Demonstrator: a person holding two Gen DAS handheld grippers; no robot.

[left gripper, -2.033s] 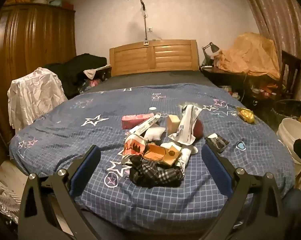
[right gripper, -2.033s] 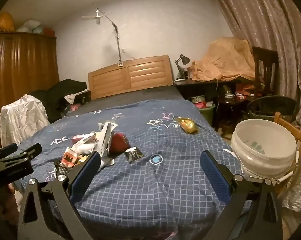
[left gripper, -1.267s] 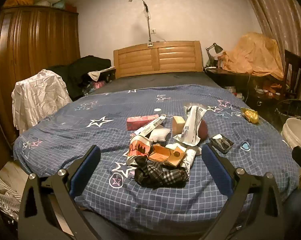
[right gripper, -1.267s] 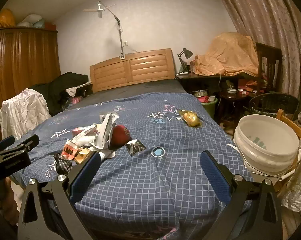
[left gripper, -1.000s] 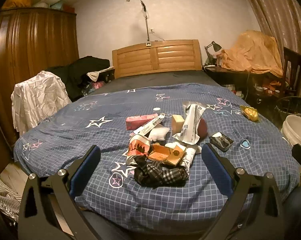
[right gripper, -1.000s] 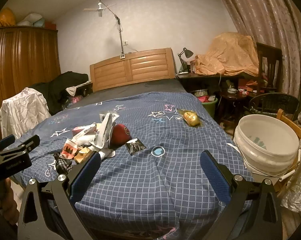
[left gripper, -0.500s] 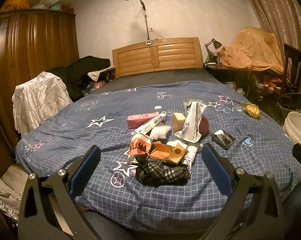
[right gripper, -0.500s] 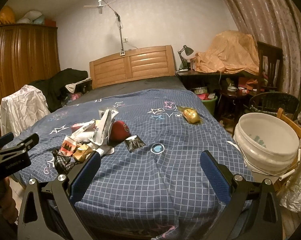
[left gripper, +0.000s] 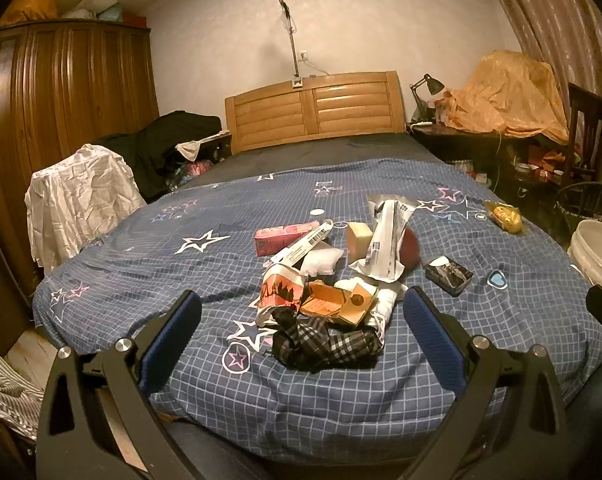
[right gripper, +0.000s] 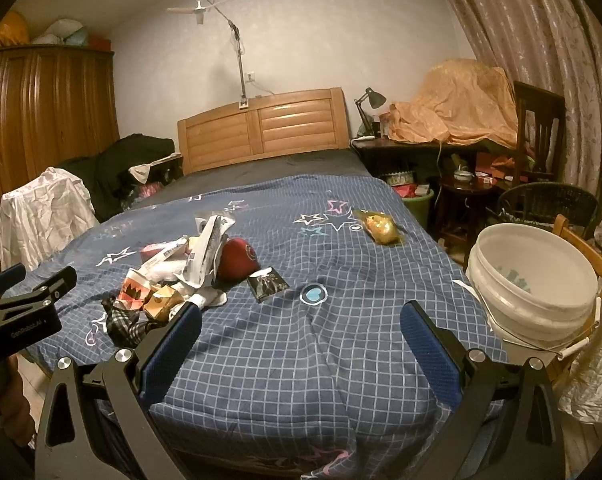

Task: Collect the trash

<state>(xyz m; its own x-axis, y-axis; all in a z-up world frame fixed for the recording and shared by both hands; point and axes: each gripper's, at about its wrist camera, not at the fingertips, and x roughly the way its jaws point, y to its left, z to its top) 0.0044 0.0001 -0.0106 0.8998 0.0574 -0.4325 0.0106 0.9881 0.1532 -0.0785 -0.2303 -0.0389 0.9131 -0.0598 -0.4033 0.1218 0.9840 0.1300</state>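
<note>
Trash pile (left gripper: 333,280) on the bed (left gripper: 181,264) stretches lengthwise toward the headboard (left gripper: 315,110).

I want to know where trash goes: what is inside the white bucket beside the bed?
The white bucket looks almost empty: pale inner wall with some faint greenish marks. Its bottom is hidden behind the near rim.
</note>
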